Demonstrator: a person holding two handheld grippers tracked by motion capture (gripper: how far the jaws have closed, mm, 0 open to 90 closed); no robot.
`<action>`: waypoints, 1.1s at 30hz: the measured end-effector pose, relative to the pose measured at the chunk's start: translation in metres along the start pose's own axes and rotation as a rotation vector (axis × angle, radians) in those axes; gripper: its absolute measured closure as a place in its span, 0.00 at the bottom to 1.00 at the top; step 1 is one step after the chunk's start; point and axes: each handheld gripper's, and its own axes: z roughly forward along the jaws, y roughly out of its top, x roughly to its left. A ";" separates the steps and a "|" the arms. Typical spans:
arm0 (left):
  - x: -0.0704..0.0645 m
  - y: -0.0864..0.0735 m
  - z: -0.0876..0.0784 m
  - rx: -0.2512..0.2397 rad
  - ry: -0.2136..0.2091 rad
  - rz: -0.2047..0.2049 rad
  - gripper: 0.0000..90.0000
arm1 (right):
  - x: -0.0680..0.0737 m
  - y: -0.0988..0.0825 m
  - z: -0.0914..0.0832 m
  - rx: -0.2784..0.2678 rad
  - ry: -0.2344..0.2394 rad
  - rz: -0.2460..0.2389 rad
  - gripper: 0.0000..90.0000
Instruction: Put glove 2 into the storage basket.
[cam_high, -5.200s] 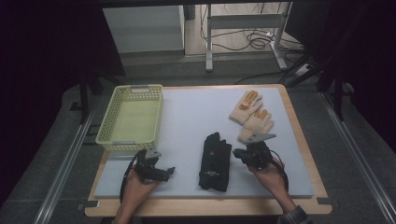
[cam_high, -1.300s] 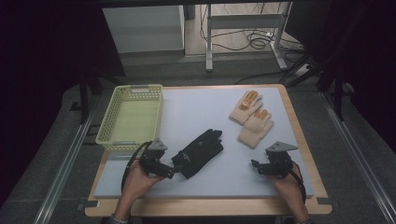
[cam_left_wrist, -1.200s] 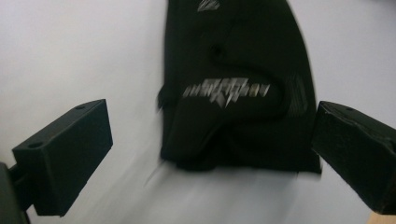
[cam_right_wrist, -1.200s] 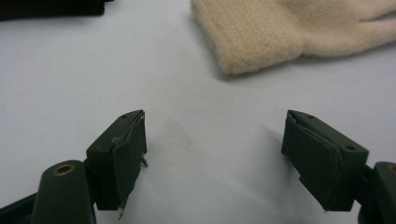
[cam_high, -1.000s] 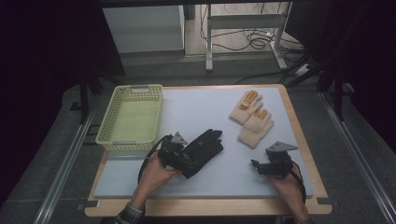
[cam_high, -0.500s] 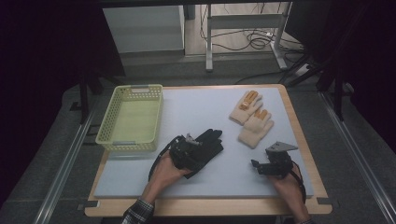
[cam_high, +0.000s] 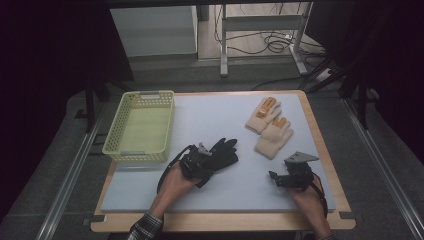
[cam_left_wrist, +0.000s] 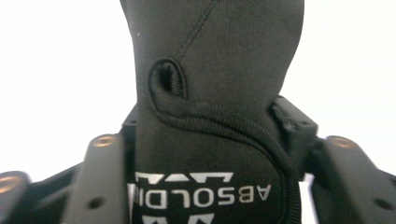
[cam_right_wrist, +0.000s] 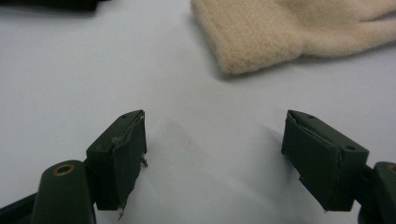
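Note:
A black glove (cam_high: 223, 151) lies tilted in the middle of the pale mat, fingers pointing up and right. My left gripper (cam_high: 198, 163) is at its cuff; its jaws have just been closing with the glove between them. In the left gripper view the printed black cuff (cam_left_wrist: 215, 116) is squeezed between both jaws of the left gripper (cam_left_wrist: 210, 122). My right gripper (cam_high: 276, 178) rests low at the front right, open with nothing between its jaws. In its own view the right gripper (cam_right_wrist: 215, 154) faces bare mat, with a beige glove cuff (cam_right_wrist: 280, 32) ahead.
A pair of beige gloves (cam_high: 270, 127) lies at the back right of the mat. A pale green basket (cam_high: 148, 93), with nothing in it, stands at the left. The wooden table edge (cam_high: 220, 222) frames the mat.
The left hand has slid right onto the black glove's cuff and its jaws have closed around it. The right hand, which drew back to the front right several seconds ago, has stayed still since.

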 end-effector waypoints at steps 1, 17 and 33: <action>0.000 0.000 0.000 0.000 0.000 0.000 0.60 | 0.000 0.000 0.000 0.000 0.000 0.000 0.24; 0.015 0.028 -0.045 -0.066 0.082 -0.027 0.77 | 0.000 0.000 0.000 0.001 0.001 -0.001 0.24; 0.068 0.046 -0.109 -0.123 0.243 -0.125 0.75 | 0.000 0.000 0.000 0.000 0.001 0.001 0.24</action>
